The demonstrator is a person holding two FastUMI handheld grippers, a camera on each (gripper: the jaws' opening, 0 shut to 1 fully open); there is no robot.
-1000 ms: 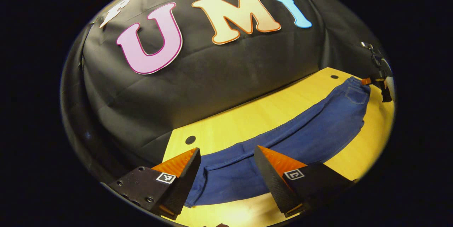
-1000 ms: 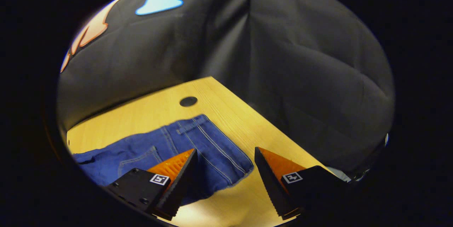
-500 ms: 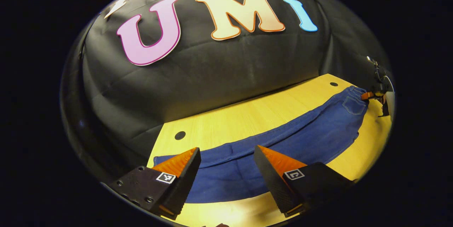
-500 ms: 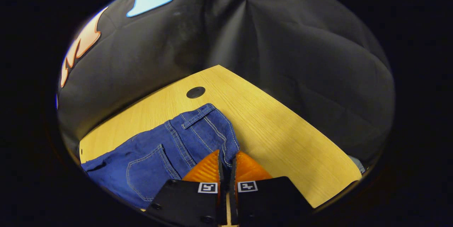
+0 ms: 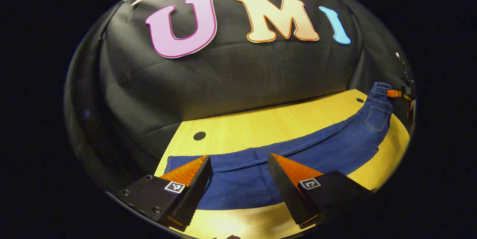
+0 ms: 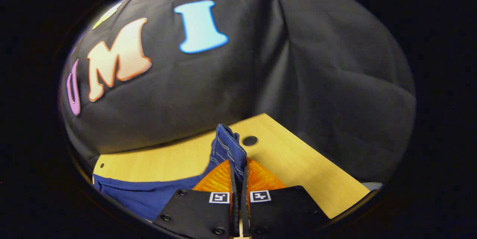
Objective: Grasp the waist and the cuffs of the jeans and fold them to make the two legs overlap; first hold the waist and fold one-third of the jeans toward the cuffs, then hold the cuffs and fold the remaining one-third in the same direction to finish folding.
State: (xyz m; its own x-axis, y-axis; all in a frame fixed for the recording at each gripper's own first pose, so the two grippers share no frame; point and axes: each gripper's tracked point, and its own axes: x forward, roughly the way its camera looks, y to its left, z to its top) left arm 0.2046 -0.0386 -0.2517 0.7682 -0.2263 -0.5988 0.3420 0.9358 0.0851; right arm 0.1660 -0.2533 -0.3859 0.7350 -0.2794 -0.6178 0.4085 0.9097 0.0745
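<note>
With the right gripper (image 6: 238, 173) clamped on the jeans' (image 5: 298, 153) waist (image 6: 227, 145) and the left gripper (image 5: 238, 172) wide over the cuffs (image 5: 186, 162), lifting one-handed risked dragging them across the table (image 5: 268, 123).

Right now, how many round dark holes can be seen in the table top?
2: one hole near the cuff end of the jeans, another hole by the lifted waist. Others may lie hidden under the denim.

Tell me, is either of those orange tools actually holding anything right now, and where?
Yes: the right tool is shut on the waist of the jeans, lifting it. The left tool is open above the cuff end, holding nothing.
</note>
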